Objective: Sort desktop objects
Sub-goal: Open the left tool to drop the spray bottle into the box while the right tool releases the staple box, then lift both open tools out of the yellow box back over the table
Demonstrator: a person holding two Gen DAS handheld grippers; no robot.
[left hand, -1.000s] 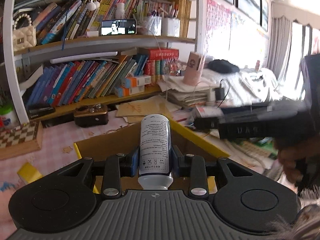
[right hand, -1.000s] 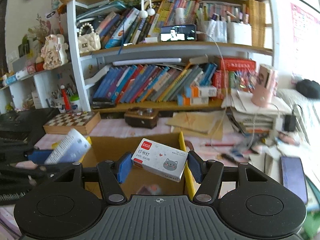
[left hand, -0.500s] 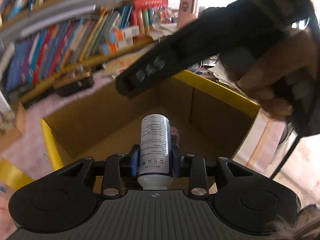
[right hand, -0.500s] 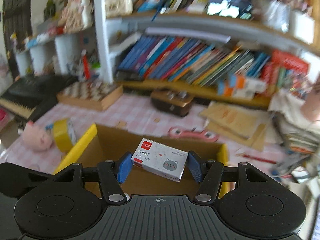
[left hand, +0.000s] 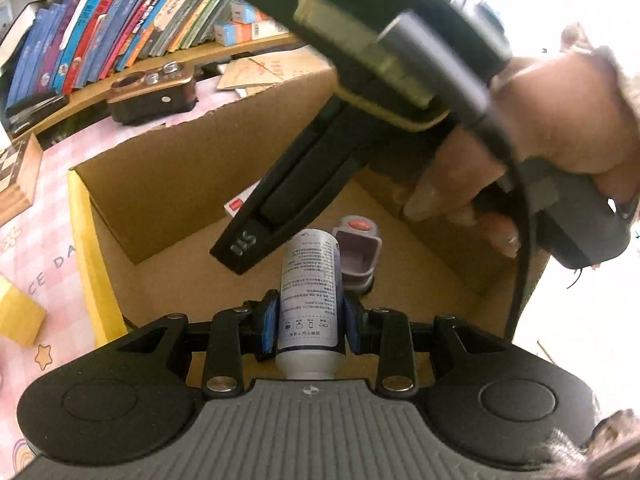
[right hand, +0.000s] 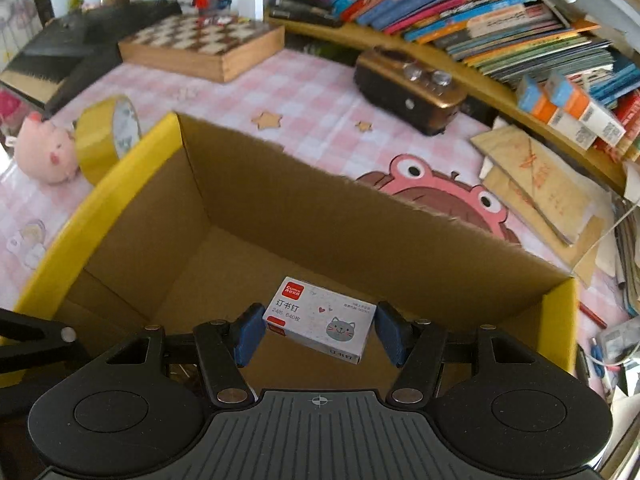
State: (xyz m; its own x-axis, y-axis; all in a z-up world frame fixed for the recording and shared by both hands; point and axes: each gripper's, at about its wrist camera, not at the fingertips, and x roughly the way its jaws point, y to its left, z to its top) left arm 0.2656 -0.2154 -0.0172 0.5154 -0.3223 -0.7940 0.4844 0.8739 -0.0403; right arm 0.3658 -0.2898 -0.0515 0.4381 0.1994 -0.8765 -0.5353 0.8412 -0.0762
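Observation:
My left gripper is shut on a white spray bottle and holds it over the open cardboard box with yellow-taped rims. My right gripper is shut on a white staple box with a cat drawing, held tilted inside the same cardboard box. In the left wrist view the right gripper's body and the hand holding it cross above the box, and one corner of the staple box shows. A small grey-purple stapler-like item lies on the box floor.
A pink checked desk mat surrounds the box. On it are a yellow tape roll, a pink pig toy, a chessboard box, a brown radio and brown envelopes. Bookshelves stand behind.
Both grippers have tipped downward and moved lower over the box, keeping their objects. The right gripper now points into the box interior.

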